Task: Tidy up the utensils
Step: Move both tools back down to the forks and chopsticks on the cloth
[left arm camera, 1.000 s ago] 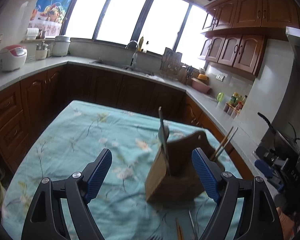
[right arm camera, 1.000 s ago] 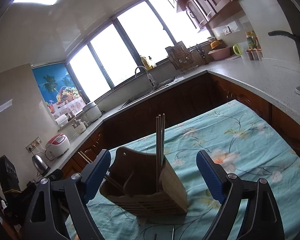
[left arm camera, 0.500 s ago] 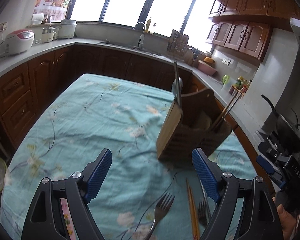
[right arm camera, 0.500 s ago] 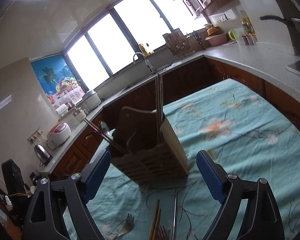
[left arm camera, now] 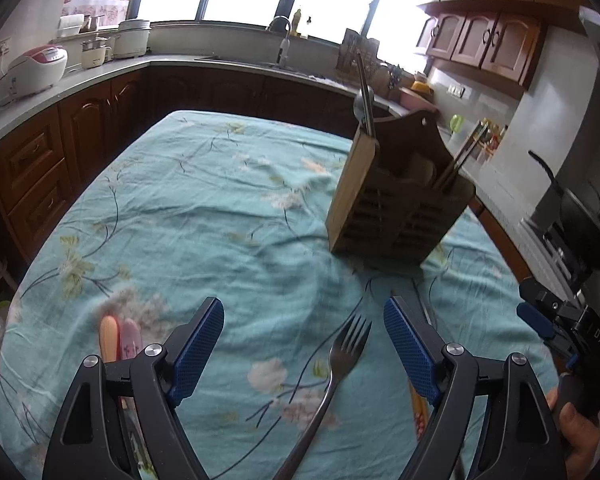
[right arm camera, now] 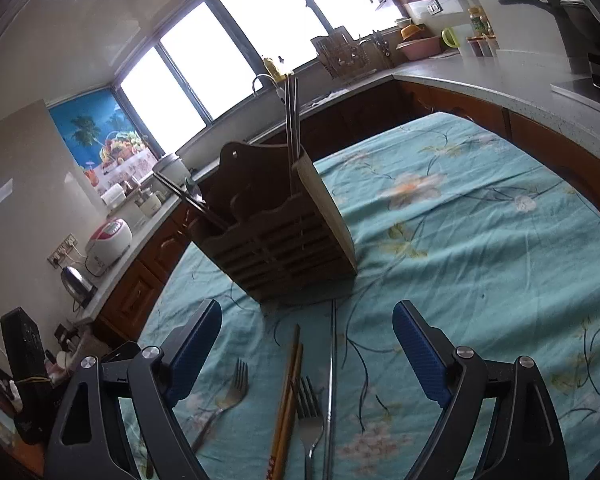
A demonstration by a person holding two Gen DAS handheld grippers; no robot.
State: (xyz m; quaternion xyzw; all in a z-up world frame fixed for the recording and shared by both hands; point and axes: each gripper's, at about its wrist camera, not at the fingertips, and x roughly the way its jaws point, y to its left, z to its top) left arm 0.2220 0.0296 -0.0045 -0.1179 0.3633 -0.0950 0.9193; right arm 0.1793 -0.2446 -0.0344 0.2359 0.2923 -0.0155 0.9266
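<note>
Left tool [left arm camera: 304,320] hovering over the floral-clothed surface [left arm camera: 188,216], blue pads set wide apart, clamped on nothing. Below and between them, a steel fork [left arm camera: 342,364], tines pointing away, handle cut off at the bottom edge. Behind the right-hand pad, partly hidden, a yellowish stick-like piece [left arm camera: 418,408], too covered to name. At lower left, two rounded handles, orange and pink [left arm camera: 118,340], lower ends lost behind the tool's frame; kind of utensil impossible to tell.

Right tool [right arm camera: 307,322] likewise spread, gripping nothing. Lying between its pads: a pair of wooden chopsticks [right arm camera: 288,396], a second fork [right arm camera: 309,416] just right of them, and a long thin metal rod [right arm camera: 331,384], all running off the bottom edge. Another fork [right arm camera: 230,392] near the left pad, handle hidden behind the frame.

Farther back on the cloth, upright, a slatted wooden utensil holder [right arm camera: 278,236], with metal chopsticks [right arm camera: 291,120] rising from one compartment and darker sticks [right arm camera: 188,200] leaning out the far side; contents lower down in shadow, hard to make out.

At the left view's right edge, a hand [left arm camera: 576,432] on the other tool's grip, mostly cut off.
</note>
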